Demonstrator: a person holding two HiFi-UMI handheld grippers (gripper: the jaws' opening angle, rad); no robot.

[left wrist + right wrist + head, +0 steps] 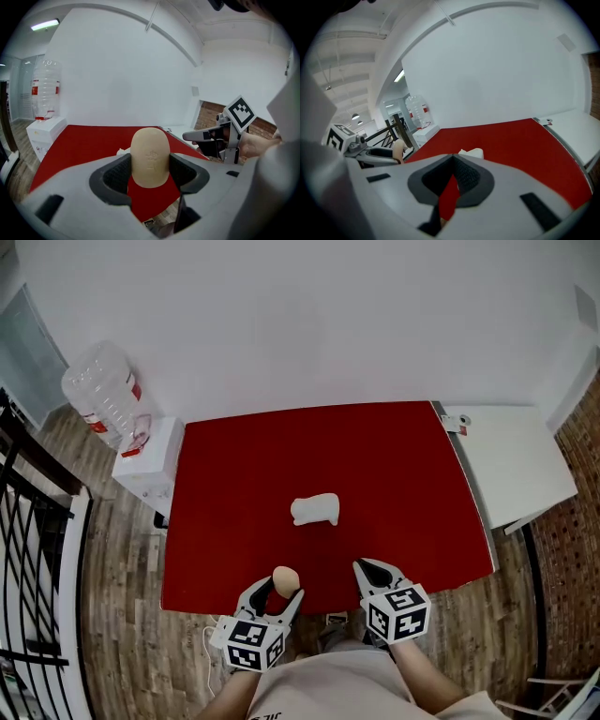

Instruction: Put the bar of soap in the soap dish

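Our left gripper (280, 591) grips the tan bar of soap (286, 577) upright between wide-set jaws, over the near edge of the red table (394, 474). Our right gripper (363, 567), just to its right, is closed and empty. The white soap dish (315, 509) sits farther out, mid-table.

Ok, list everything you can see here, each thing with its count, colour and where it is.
table: one, red top, centre
soap dish: one, white, middle of the table
bar of soap: one, beige, upright between the left gripper's jaws at the table's near edge
water bottle: one, clear with a red label, on the dispenser, far left
dispenser: one, white, beside the table's left corner
side table: one, white, right of the red table
railing: one, black, left edge
floor: wood planks
left gripper: one, grey, closed on the soap
right gripper: one, grey, jaws together, empty
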